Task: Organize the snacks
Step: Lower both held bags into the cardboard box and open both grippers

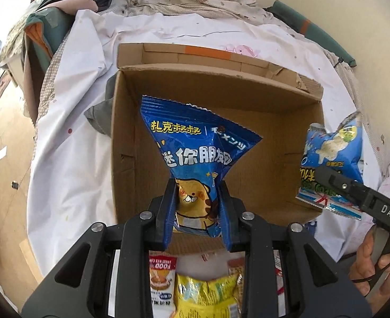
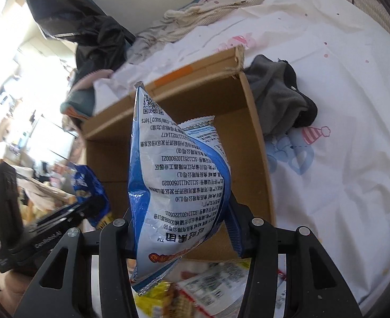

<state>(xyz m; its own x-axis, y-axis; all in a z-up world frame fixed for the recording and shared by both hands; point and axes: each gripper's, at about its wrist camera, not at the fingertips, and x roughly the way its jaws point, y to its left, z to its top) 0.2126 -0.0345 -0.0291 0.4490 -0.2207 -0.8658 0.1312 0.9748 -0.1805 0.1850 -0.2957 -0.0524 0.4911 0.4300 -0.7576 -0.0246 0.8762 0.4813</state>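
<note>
Right, we have a snack bag in each hand and both hang over the open cardboard box point(image 1: 261, 143) that sits on the white bed sheet point(image 1: 70, 143). Our left hand-held gripper point(image 1: 199, 201) is clamped on the lower half of the dark blue snack bag point(image 1: 195, 145), which fans out above the jaws over the near left part of the box. Our right hand-held gripper point(image 2: 184, 228) is squeezed on the pale blue snack bag point(image 2: 176, 182), held over the box's near right wall; we see it from the other side too point(image 1: 332, 156). We judge both bags very light, puffy with air, and crinkly, so they give under the pads and crumple to a waist where pinched. The foil looks slick and shiny, so a grip on the flat film could slide; we'd rather take hold near a crimped end seam, and gently, since the contents probably crush. The dark bag shows white and yellow lettering and a brown cartoon animal with buck teeth; its zigzag top edge points to the far side. The pale one shows its white printed back with a code square toward us and a fish-shaped picture on the front. More packets lie below, a yellow packet point(image 1: 208, 294) among them.
</note>
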